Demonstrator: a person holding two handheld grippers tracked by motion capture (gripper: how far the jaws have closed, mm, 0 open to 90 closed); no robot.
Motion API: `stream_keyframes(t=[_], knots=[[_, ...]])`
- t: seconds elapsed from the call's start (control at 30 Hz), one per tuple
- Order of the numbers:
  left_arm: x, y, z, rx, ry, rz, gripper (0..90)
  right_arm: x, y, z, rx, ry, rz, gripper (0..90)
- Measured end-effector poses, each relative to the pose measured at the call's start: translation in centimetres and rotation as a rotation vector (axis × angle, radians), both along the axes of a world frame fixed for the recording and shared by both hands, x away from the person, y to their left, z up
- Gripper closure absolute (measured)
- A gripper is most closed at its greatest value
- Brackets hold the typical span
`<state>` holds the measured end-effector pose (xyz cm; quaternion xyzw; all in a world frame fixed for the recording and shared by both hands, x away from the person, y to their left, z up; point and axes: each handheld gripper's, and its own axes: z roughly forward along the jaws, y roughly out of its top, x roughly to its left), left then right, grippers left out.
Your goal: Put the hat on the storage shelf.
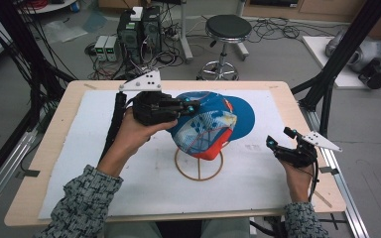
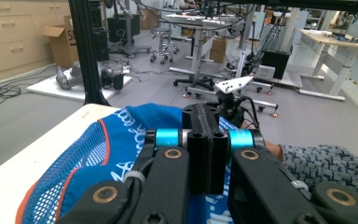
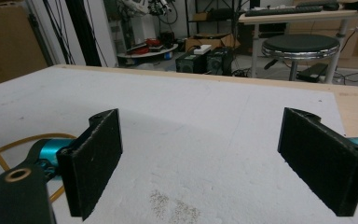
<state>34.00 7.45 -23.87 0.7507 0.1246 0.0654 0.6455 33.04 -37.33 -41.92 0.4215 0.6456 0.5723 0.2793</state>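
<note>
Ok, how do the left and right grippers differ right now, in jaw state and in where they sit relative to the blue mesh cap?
The left gripper has its jaws pressed together, pinching the blue mesh cap on the wire stand; the right gripper has its jaws spread wide with nothing between them. The left one sits at the cap's crown, while the right one hovers apart from it, low over the white mat near the table's right edge. Both are black, two-jawed and hand-held.

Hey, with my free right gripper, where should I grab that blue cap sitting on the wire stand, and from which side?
Probably the brim of the blue cap: it's a thin, flat edge sticking out past the wire stand toward the far right, with nothing against it. Bring the open right gripper in from the right, one jaw above and one below. The left gripper is shut on the crown's left side.
</note>
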Motion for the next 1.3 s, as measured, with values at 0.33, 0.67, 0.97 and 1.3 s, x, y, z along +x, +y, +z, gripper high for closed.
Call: stream_keyframes(t=[0.33, 0.67, 0.97, 1.3], knots=[[0.4, -0.5, -1.6, -0.031, 0.002, -0.022, 89.6, 0.0, 0.0, 0.0, -0.002, 0.003, 0.000, 12.9], [0.3, -1.2, -2.0, -0.050, 0.010, -0.041, 89.6, 0.1, 0.0, 0.0, -0.004, 0.004, 0.000, 12.9], [-0.4, -1.9, -1.7, -0.069, 0.004, -0.079, 89.6, 0.1, 0.0, 0.0, -0.002, 0.005, 0.000, 12.9], [0.1, -1.4, -2.2, -0.060, -0.005, -0.065, 89.6, 0.0, 0.1, 0.0, -0.001, 0.009, 0.002, 12.9]])
